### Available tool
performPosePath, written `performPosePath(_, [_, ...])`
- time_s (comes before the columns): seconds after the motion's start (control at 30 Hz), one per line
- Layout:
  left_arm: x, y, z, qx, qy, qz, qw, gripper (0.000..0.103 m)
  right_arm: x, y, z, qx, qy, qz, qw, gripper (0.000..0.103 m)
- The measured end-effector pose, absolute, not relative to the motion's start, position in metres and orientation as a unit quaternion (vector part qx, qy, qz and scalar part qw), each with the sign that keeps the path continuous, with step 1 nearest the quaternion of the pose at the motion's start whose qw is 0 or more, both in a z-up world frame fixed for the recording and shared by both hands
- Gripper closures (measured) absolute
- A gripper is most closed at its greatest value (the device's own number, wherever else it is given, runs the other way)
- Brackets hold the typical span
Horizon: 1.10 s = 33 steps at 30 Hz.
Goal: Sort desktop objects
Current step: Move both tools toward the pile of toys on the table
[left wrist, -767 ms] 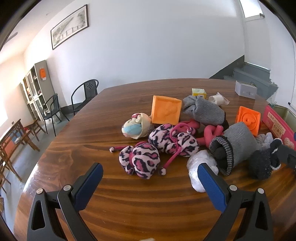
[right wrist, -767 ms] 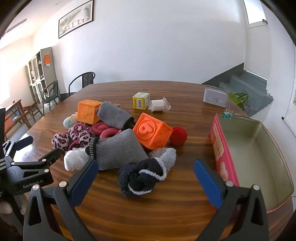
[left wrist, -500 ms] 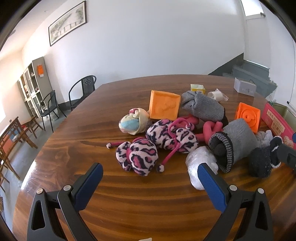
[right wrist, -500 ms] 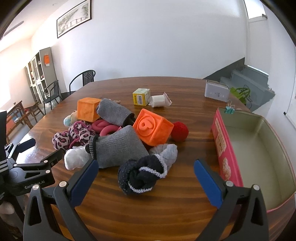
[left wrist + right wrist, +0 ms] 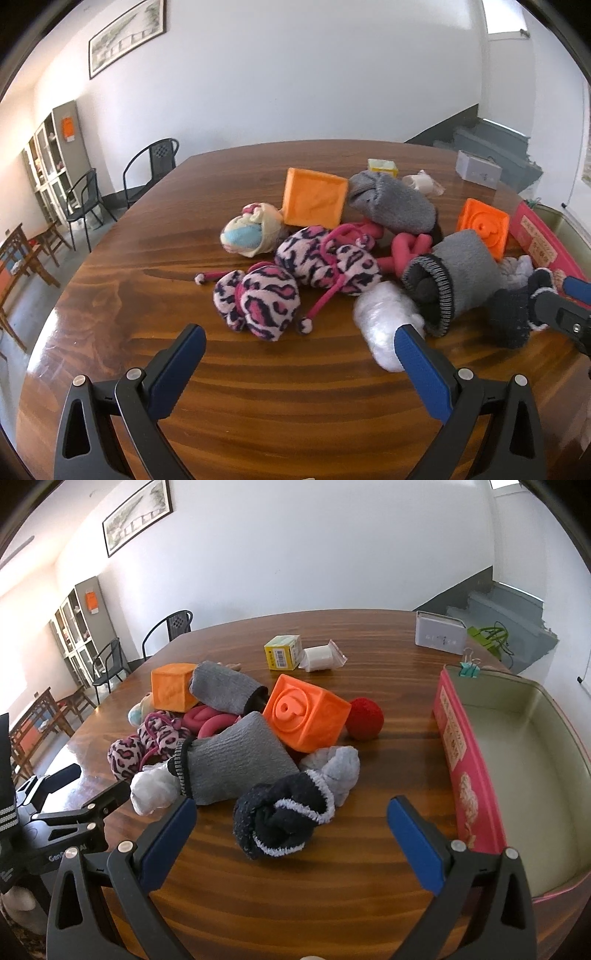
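Observation:
A pile of objects lies on the wooden table (image 5: 258, 406). In the left wrist view, a pink leopard sock ball (image 5: 258, 302) sits just ahead of my open, empty left gripper (image 5: 295, 343), with a white sock ball (image 5: 384, 317) at its right finger. In the right wrist view, a dark navy sock ball (image 5: 284, 819) lies between the fingers of my open, empty right gripper (image 5: 291, 816). Behind it lie a grey sock roll (image 5: 236, 764), an orange cube (image 5: 306, 712) and a red ball (image 5: 365, 713). A pink tin box (image 5: 461, 746) stands open to the right.
A second orange cube (image 5: 171, 692), another grey sock (image 5: 225, 692), a pink rope toy (image 5: 208, 720), a yellow box (image 5: 282, 657), a wrapped roll (image 5: 319, 658) and a white box (image 5: 439, 637) lie farther back. Chairs (image 5: 151, 166) stand beyond the table's far left edge.
Both grippers have moved slightly forward and closer to the pile; the objects look larger. Nothing on the table has moved and both grippers stay open.

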State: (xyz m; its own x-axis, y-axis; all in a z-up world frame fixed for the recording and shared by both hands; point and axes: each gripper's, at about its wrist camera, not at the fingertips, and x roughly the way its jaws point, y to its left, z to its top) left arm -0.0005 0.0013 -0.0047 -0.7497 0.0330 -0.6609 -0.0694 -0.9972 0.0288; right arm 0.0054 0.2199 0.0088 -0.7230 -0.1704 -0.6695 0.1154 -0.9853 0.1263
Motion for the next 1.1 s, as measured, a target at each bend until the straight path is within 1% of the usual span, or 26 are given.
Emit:
performPosePath(0.3, [0.013, 0.019, 0.004, -0.319, 0.04, 0.944, 0.08, 0.0, 0.003, 0.221, 0.009, 0.363, -0.039, -0.928, 0.079, 0.0])
performPosePath(0.47, [0.009, 0.033, -0.002, -0.333, 0.055, 0.935, 0.112, 0.0, 0.004, 0.225, 0.01, 0.362, -0.049, -0.928, 0.079, 0.0])
performPosePath(0.7, [-0.023, 0.032, -0.02, -0.4, 0.01, 0.91, 0.114, 0.0, 0.004, 0.232, 0.012, 0.361, -0.07, -0.927, 0.081, 0.0])
performPosePath(0.93, [-0.042, 0.038, -0.026, -0.422, 0.004, 0.901, 0.1, 0.0, 0.006, 0.236, 0.015, 0.355, -0.083, -0.927, 0.086, 0.0])
performPosePath(1.1, [-0.054, 0.03, -0.038, -0.447, -0.025, 0.889, 0.099, 0.0, 0.007, 0.235, 0.015, 0.355, -0.084, -0.927, 0.089, 0.0])
